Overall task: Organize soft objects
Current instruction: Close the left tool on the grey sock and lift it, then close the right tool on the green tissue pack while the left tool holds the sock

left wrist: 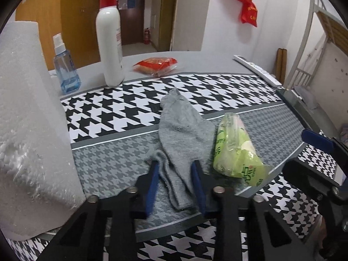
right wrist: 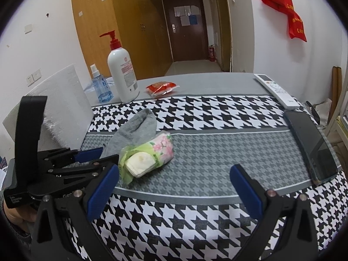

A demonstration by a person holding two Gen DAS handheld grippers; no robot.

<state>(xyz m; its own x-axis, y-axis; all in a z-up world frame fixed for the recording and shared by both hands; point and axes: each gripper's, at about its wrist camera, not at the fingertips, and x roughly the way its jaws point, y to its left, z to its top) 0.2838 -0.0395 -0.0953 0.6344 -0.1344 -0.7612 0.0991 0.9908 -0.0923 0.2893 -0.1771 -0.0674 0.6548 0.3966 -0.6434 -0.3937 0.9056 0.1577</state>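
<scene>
A grey sock (left wrist: pixel 182 134) lies on the houndstooth cloth (left wrist: pixel 121 117); it also shows in the right wrist view (right wrist: pixel 137 130). My left gripper (left wrist: pixel 175 167) has its blue-padded jaws on either side of the sock's near end, partly closed around it, with a gap still showing. A green tissue pack (left wrist: pixel 235 150) lies just right of the sock, also in the right wrist view (right wrist: pixel 150 156). My right gripper (right wrist: pixel 174 174) is wide open and empty, low over the cloth to the right of the pack. The left gripper's body (right wrist: pixel 65 165) shows at left there.
A white foam block (left wrist: pixel 28 130) stands at the left. A white pump bottle (left wrist: pixel 109 41), a blue spray bottle (left wrist: pixel 65 69) and a red packet (left wrist: pixel 155 64) stand at the back. A white remote (right wrist: pixel 276 91) and a black phone (right wrist: pixel 311 148) lie on the right.
</scene>
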